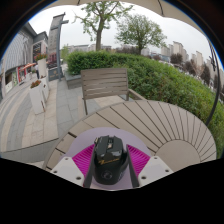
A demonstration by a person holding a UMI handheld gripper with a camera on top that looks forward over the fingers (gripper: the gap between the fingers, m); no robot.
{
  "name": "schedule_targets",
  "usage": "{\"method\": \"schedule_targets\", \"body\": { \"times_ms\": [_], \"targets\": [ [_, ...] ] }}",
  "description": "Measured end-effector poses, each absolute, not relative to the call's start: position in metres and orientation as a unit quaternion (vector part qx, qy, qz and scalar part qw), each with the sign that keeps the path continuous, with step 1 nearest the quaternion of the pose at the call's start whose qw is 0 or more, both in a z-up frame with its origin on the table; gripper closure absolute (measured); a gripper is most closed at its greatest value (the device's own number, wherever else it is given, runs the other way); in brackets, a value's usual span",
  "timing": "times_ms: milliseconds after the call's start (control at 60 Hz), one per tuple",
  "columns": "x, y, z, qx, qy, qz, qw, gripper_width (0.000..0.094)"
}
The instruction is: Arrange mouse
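A black computer mouse with gold lettering sits between my gripper's two fingers. The magenta pads press against its left and right sides, so the gripper is shut on it. Under and just ahead of the mouse lies a pale lavender mat on a round slatted wooden table. I cannot tell whether the mouse touches the mat or is held just above it.
A slatted wooden chair stands just beyond the table. A green hedge runs along the right. A paved walkway with white planters and a tall sign lies to the left.
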State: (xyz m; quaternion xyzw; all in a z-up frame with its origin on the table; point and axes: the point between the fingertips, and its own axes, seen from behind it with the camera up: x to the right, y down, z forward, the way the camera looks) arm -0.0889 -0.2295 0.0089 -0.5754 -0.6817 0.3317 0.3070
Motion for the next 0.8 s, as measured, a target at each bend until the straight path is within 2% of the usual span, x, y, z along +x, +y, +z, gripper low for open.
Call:
{"method": "schedule_targets", "body": {
  "times_ms": [50,83,117,133,167,283,417,517,633,800],
  "targets": [
    [-0.08,-0.233,-0.007,-0.583,-0.688,0.324,0.287,0.0318],
    [-0.077,-0.233,-0.004,-0.586,-0.687,0.323,0.284,0.0228],
    [-0.075,-0.234,0.003,-0.586,-0.688,0.324,0.279,0.009],
    [-0.074,-0.233,0.009,-0.586,-0.687,0.324,0.28,0.0079],
    [-0.072,-0.233,0.023,-0.585,-0.686,0.326,0.282,0.0106],
    [-0.045,-0.22,0.102,-0.596,-0.679,0.324,0.28,0.0082],
    [0.018,-0.193,0.197,-0.619,-0.671,0.301,0.276,0.0081],
    [0.069,-0.175,0.251,-0.629,-0.662,0.293,0.284,0.0081],
    [0.118,-0.161,0.283,-0.623,-0.66,0.289,0.305,0.0078],
    [0.157,-0.139,0.285,-0.627,-0.649,0.278,0.328,0.0082]
  ]
}}
